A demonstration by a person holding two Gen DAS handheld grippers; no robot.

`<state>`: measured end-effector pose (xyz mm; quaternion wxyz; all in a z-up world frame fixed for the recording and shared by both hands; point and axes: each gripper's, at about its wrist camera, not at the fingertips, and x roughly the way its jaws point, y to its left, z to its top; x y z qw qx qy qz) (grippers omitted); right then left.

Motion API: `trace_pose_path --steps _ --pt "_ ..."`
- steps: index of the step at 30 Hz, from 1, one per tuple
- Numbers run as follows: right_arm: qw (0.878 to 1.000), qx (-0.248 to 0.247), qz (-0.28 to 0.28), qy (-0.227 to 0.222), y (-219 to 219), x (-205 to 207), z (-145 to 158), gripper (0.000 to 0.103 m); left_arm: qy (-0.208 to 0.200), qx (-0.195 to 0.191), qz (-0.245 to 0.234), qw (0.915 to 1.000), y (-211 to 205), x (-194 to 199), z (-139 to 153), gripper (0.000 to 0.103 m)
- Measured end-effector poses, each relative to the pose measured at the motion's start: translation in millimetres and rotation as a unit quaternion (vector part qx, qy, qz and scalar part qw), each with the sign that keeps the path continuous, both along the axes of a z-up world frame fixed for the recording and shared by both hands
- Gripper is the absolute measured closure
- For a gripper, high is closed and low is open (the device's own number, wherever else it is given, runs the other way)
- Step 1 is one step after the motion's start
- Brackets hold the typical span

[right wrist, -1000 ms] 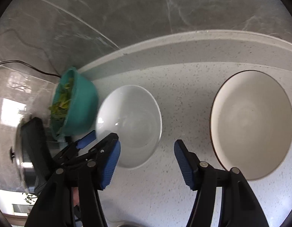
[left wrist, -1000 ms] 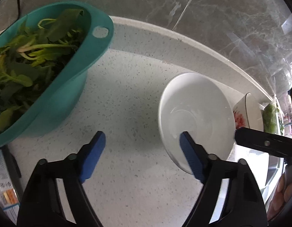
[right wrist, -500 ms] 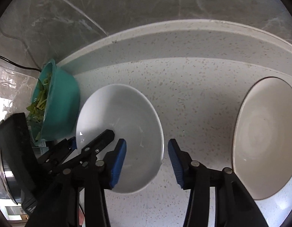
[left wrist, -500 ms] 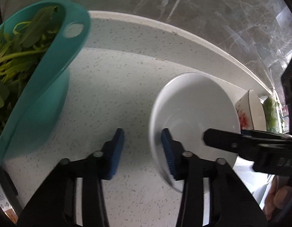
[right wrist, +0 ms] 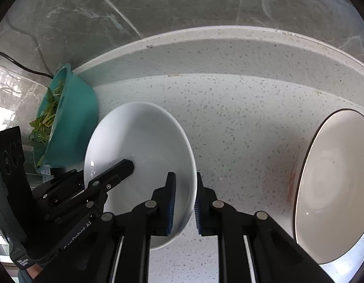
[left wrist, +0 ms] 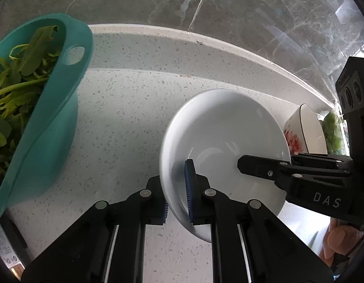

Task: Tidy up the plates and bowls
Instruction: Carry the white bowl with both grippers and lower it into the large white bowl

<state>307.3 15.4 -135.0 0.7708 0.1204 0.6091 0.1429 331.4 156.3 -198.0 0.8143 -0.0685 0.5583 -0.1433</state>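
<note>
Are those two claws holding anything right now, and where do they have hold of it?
Both hold the same white bowl by its rim: the left gripper pinches its left edge, the right gripper the opposite edge, each with one finger inside and one outside.

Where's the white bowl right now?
The white bowl sits on the counter between the teal colander and the dark-rimmed bowl, its rim pinched by the left gripper and right gripper.
</note>
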Motion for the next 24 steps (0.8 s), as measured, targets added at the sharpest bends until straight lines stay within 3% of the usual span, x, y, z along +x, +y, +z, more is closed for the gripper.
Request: trace_pose_path --steps 12,24 --pt "0.999 0.025 -0.009 -0.019 -26 -38 33 0.086 -0.008 -0.006 -0.006 0.9999 -13 -34 38 0.093" --pt "0.996 0.043 -0.059 -0.057 -103 -143 81 0.085 -0.033 -0.014 -0.081 0.9961 -106 -129 90 0.093"
